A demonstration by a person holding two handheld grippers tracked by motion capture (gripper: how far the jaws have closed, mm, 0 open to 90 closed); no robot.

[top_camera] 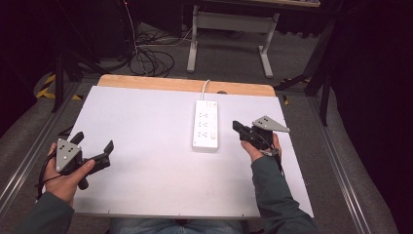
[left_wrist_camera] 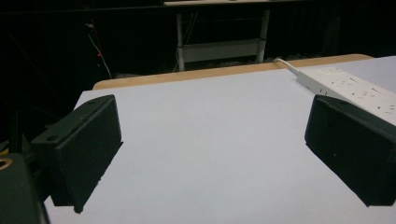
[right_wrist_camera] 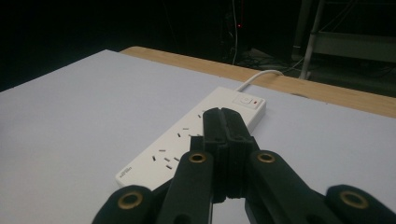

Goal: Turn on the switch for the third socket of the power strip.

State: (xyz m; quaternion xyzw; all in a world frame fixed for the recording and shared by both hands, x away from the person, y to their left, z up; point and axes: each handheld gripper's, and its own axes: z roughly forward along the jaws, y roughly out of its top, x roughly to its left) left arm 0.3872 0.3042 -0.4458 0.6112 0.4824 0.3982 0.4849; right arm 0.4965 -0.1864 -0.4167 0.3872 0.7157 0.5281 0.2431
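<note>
Fingers of left gripper [top_camera: 93, 141] spread wide, empty, near-left on white desk [top_camera: 146, 161]. Right gripper [top_camera: 237, 127] fingers clenched, empty, just right of long white plastic power strip [top_camera: 205, 126].

I see a white power strip [top_camera: 205, 125] right of the white board's [top_camera: 146, 146] centre, its cord [top_camera: 204, 89] crossing the far edge.

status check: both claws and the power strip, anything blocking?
Left claw open, empty, over bare white board. Right claw shut, empty, just right of power strip, not touching as far as seen. Strip flat, nothing plugged in, nothing in the way.
</note>
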